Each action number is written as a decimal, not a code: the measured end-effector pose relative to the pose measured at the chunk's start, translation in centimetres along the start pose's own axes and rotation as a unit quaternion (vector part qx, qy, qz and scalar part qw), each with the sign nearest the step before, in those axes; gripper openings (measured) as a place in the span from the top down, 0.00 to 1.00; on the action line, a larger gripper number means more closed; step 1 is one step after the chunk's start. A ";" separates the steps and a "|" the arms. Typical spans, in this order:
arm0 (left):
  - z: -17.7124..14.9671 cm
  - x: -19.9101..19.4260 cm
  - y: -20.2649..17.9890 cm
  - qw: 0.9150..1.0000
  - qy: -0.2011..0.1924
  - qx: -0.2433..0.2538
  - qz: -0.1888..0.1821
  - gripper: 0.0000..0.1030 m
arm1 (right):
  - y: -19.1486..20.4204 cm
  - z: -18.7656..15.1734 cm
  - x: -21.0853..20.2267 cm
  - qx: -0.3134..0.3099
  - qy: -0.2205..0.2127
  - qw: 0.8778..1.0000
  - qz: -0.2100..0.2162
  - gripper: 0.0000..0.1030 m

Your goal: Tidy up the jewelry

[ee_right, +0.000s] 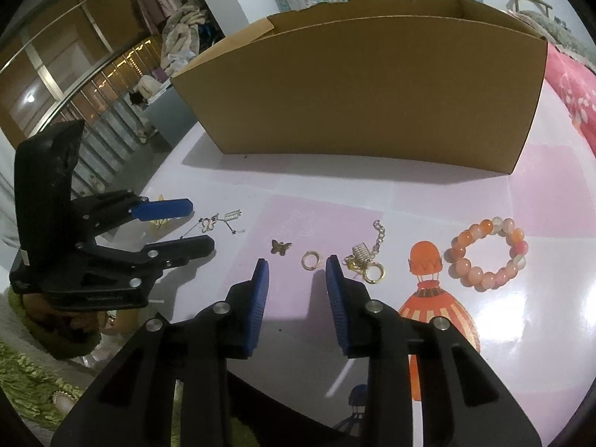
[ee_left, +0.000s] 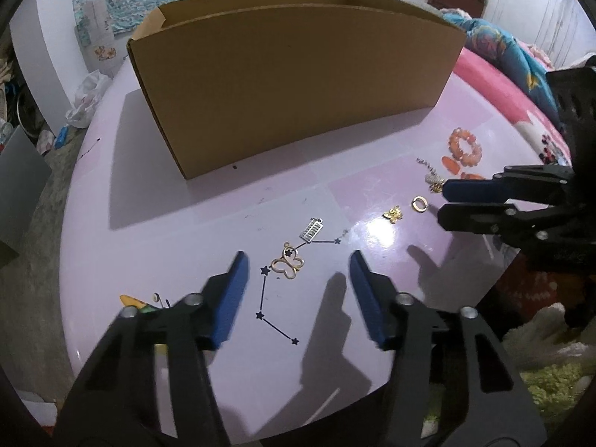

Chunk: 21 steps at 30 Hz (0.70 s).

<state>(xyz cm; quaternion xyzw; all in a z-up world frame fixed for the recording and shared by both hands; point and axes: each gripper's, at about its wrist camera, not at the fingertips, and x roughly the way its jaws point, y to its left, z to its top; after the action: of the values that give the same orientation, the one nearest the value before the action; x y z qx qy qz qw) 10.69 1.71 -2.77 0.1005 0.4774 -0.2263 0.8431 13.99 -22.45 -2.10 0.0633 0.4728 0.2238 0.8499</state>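
Hanging over the glossy pink table [ee_left: 208, 201], the left gripper [ee_left: 298, 260] has its blue fingers [ee_left: 232, 290] parted to a middling gap with nothing between the pads. Just ahead of the tips lies a gold open-wire butterfly charm [ee_left: 287, 265], and beyond that a small silver rectangular charm [ee_left: 311, 229], both resting on a printed line of dark stars.

The right gripper [ee_right: 296, 270] holds its fingers [ee_right: 259, 298] narrower, also empty. A small gold ring [ee_right: 310, 260] lies on the table just past the tips, roughly in line with the gap; whether the pads touch it cannot be told. Left of the ring sits a small gold butterfly [ee_right: 281, 246]. Right of it, just beside the right fingertip, is a gold clasp with a short chain [ee_right: 367, 257]. Further right, a bracelet of orange and pink beads [ee_right: 488, 255] lies flat beside a printed orange balloon picture.

Behind all the jewelry stands an open cardboard box [ee_right: 365, 85], upright, well apart from the pieces. The two grippers sit side by side, near each other.
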 end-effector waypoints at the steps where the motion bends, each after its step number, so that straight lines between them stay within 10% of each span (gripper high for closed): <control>1: 0.0 0.1 0.0 1.000 0.003 0.001 0.001 0.52 | 0.0 0.0 -0.1 0.000 -0.001 1.000 0.000 0.70; 21: 0.2 0.6 0.0 0.999 0.007 0.027 0.018 0.68 | -0.2 0.2 0.1 0.011 0.001 1.000 0.013 0.70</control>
<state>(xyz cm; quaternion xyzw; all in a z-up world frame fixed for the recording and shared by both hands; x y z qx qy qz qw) 11.11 1.47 -3.14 0.1334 0.4749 -0.2232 0.8408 14.24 -22.53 -2.16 0.0793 0.4749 0.2298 0.8458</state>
